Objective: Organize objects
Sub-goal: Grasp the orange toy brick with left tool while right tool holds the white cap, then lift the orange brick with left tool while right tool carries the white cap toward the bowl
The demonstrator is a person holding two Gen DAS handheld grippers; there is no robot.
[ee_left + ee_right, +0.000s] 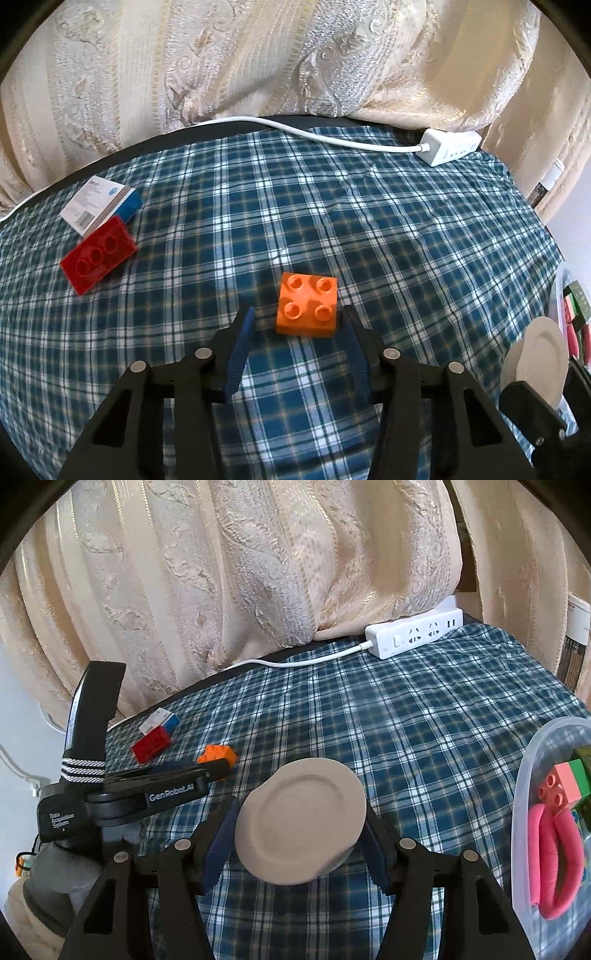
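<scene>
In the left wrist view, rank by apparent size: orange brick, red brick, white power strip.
1. red brick
2. orange brick, close to it, and nearer the camera, so unsure
3. white power strip, farthest away

A blue, white and dark plaid cloth (332, 229) covers the desk (229, 136), whose dark top shows as a bare strip along the far edge. Behind that edge hang heavy cream curtains (229, 62) with a raised floral pattern and pale stripes, lit softly by daylight. A white power strip (413, 637) lies at the far right corner, its white cable (314, 134) running left along the far edge. Plain pale wall (22, 709) shows at the left.
</scene>
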